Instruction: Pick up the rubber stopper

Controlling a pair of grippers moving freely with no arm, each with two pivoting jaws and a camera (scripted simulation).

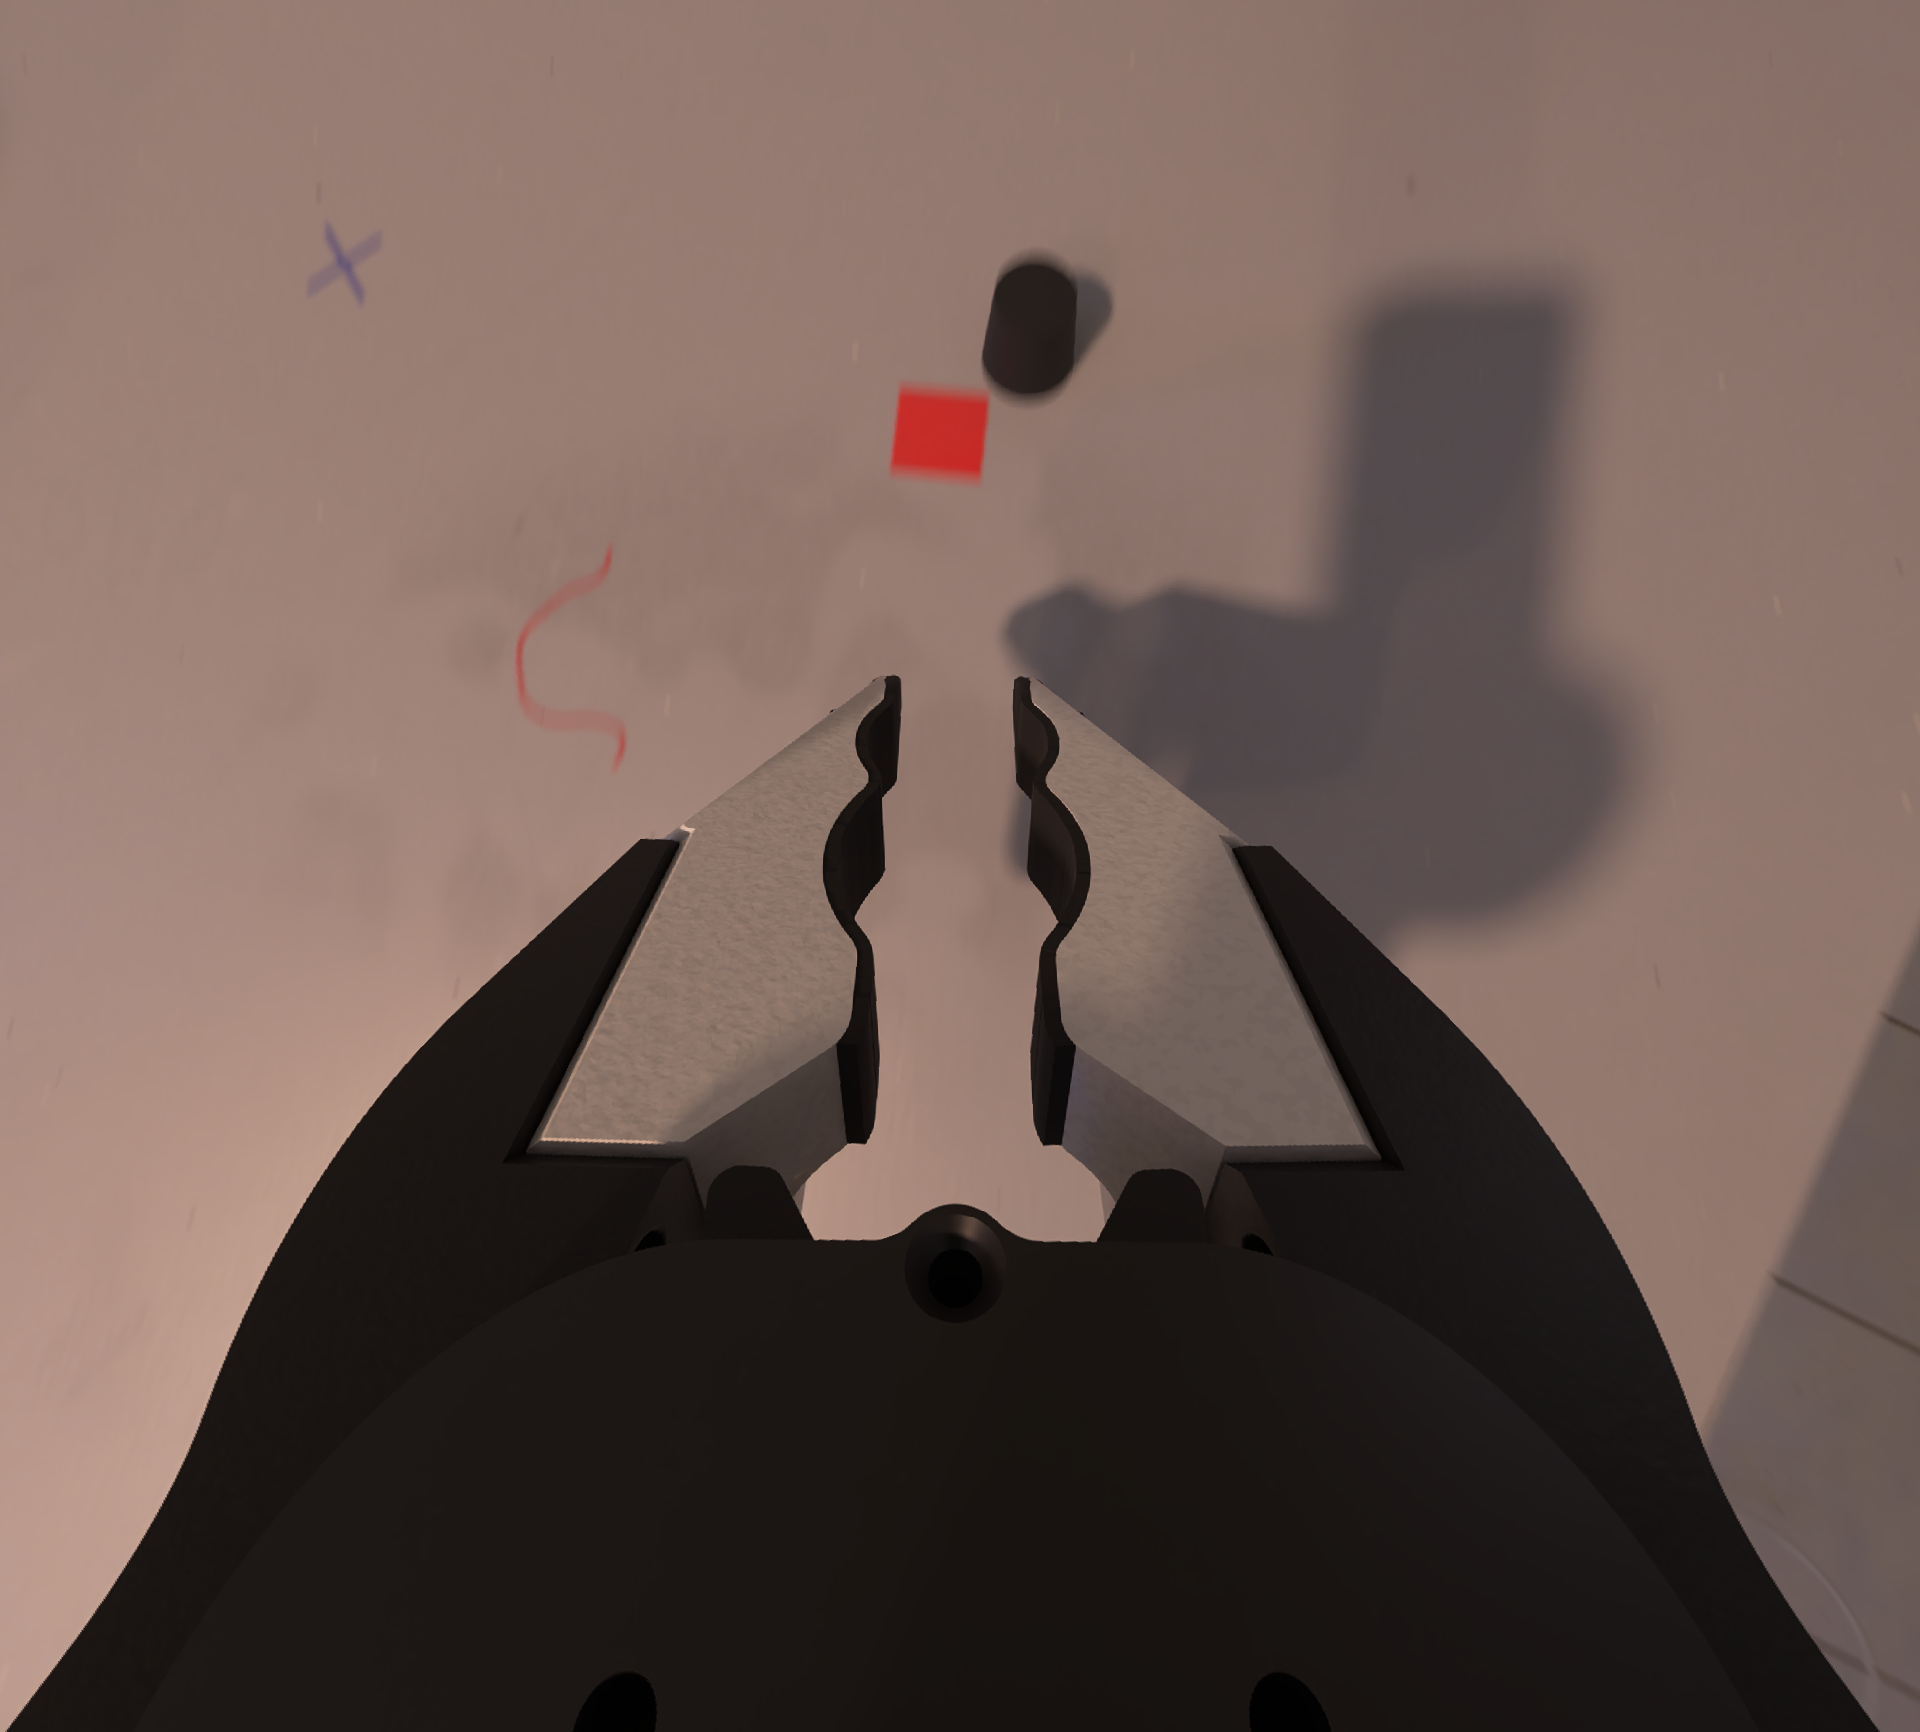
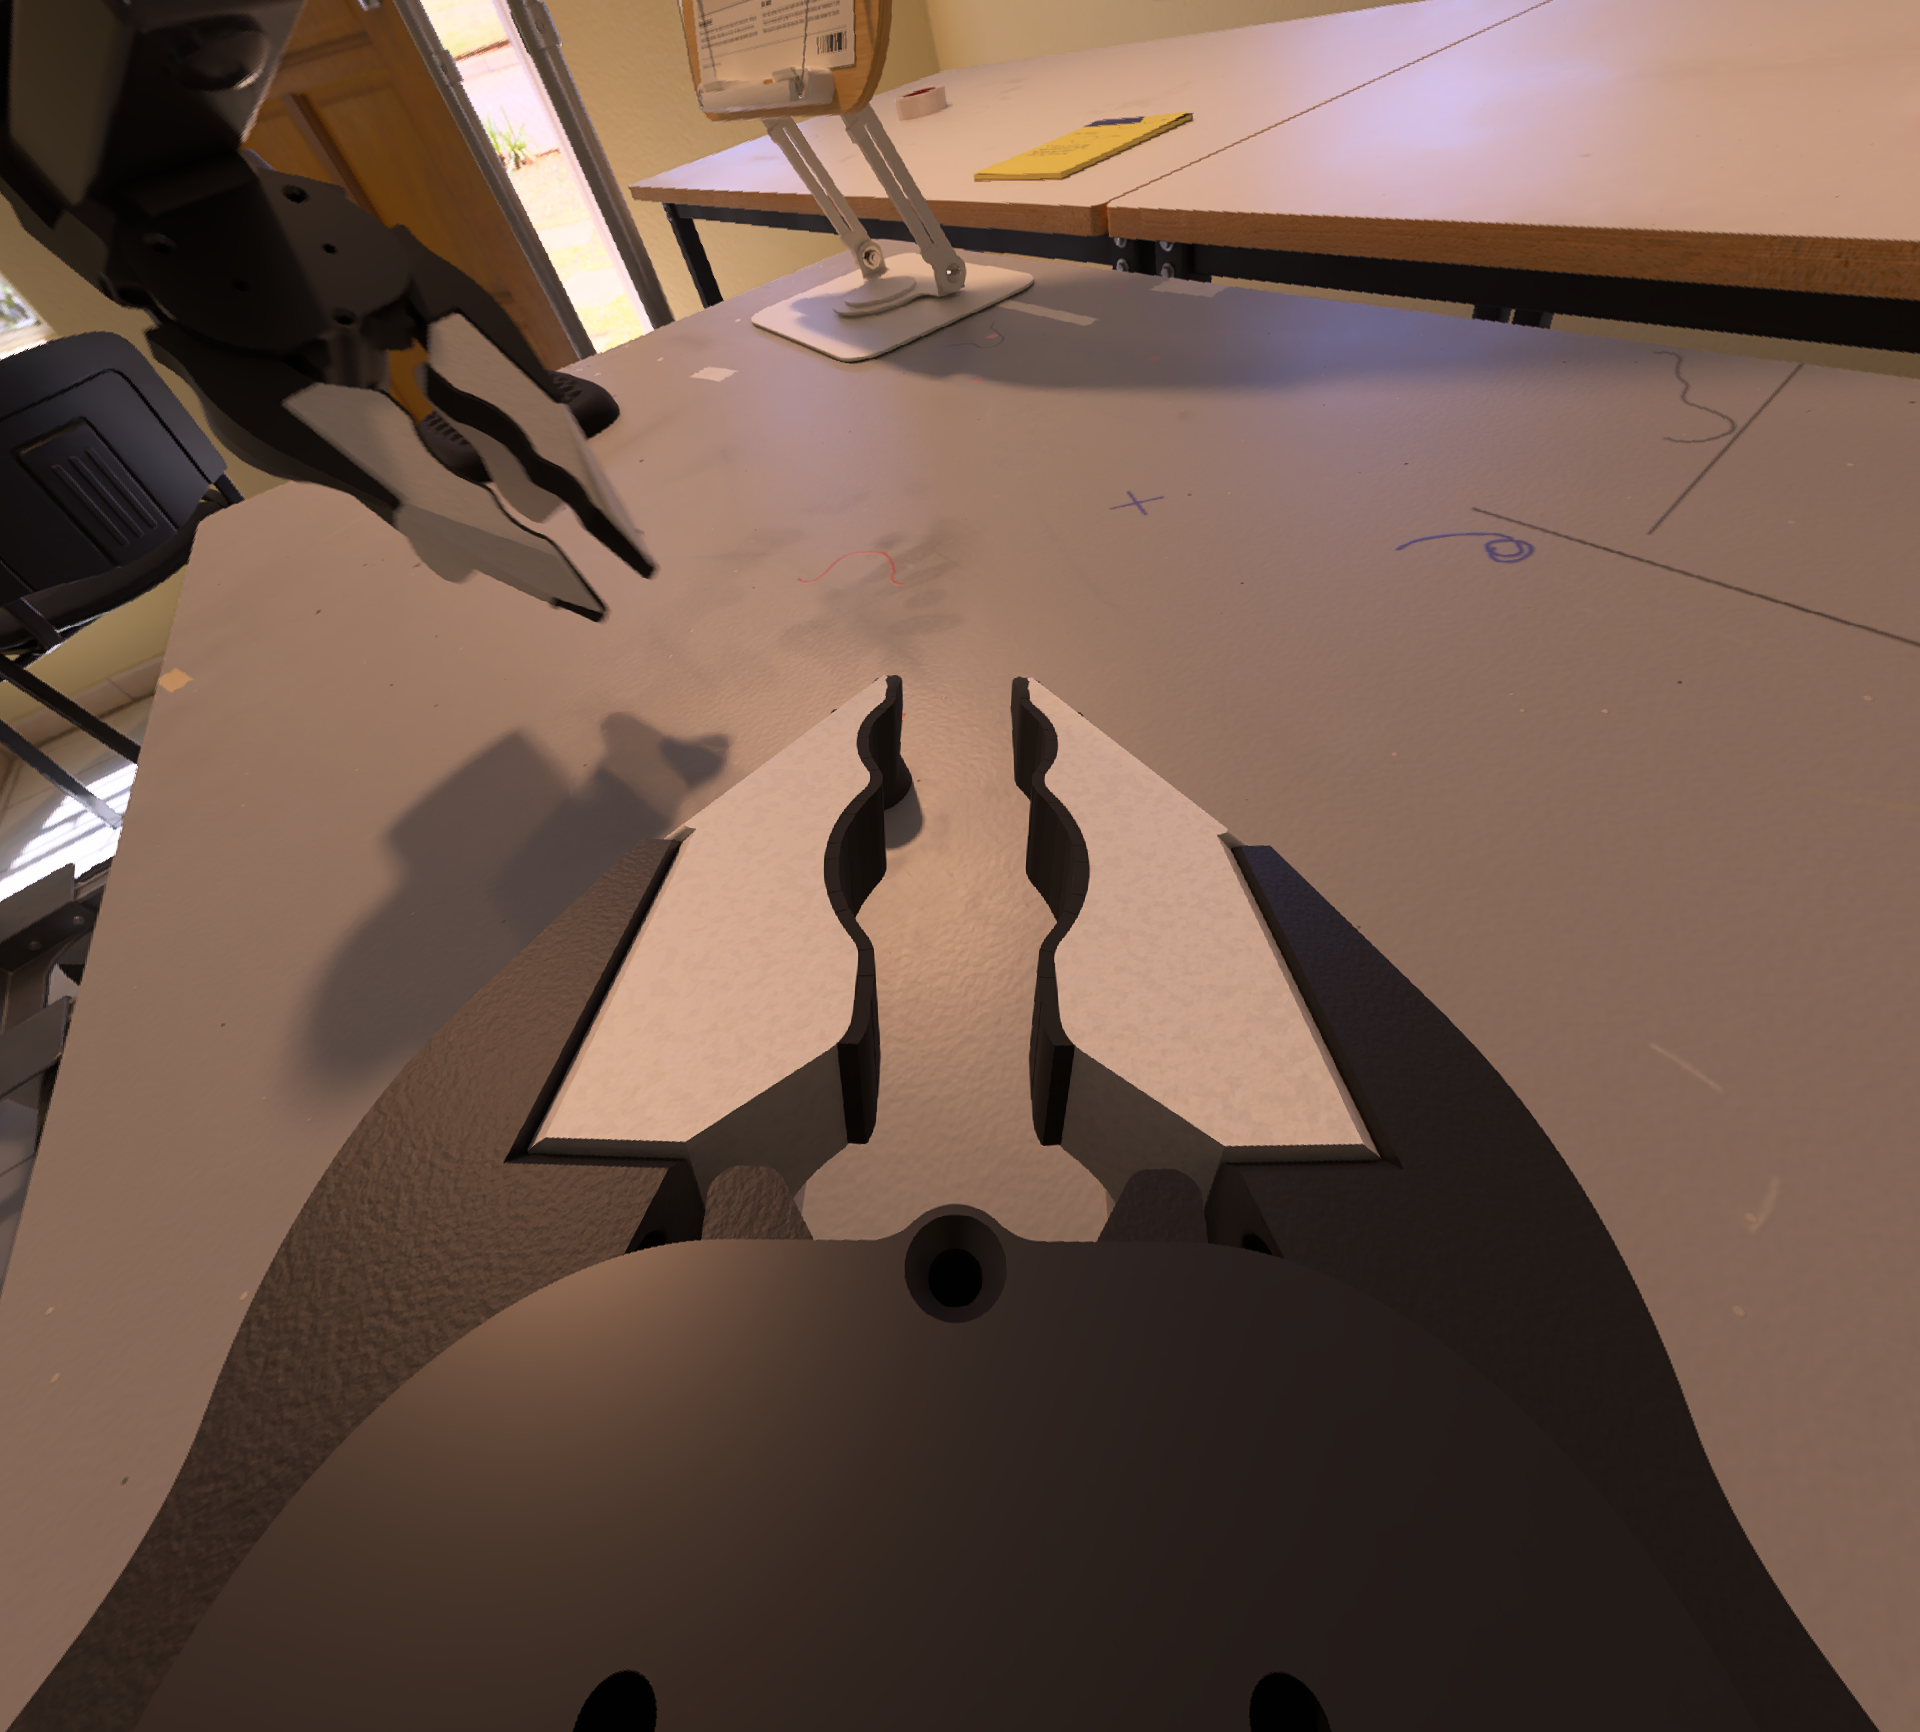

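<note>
Left gripper [image 1: 957,685]: jaws parted and empty, hanging above the grey table [image 1: 312,851], aimed downward with the rubber stopper [image 1: 1032,328] ahead of and slightly right of its fingertips, well apart; right gripper [image 2: 957,685] likewise parted, empty, low over the table. Step in hand, as judged: approach; next calls for advancing, straddling the stopper, then closing. Stopper: small, dark, stubby cylinder, just beside a red square marker [image 1: 938,431].

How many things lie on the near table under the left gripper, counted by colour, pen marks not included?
Black: 1, the rubber stopper
Red: 1, a flat red square
Total: 2, both on the table, ahead of the left gripper, whose jaws stand apart and empty.
</note>
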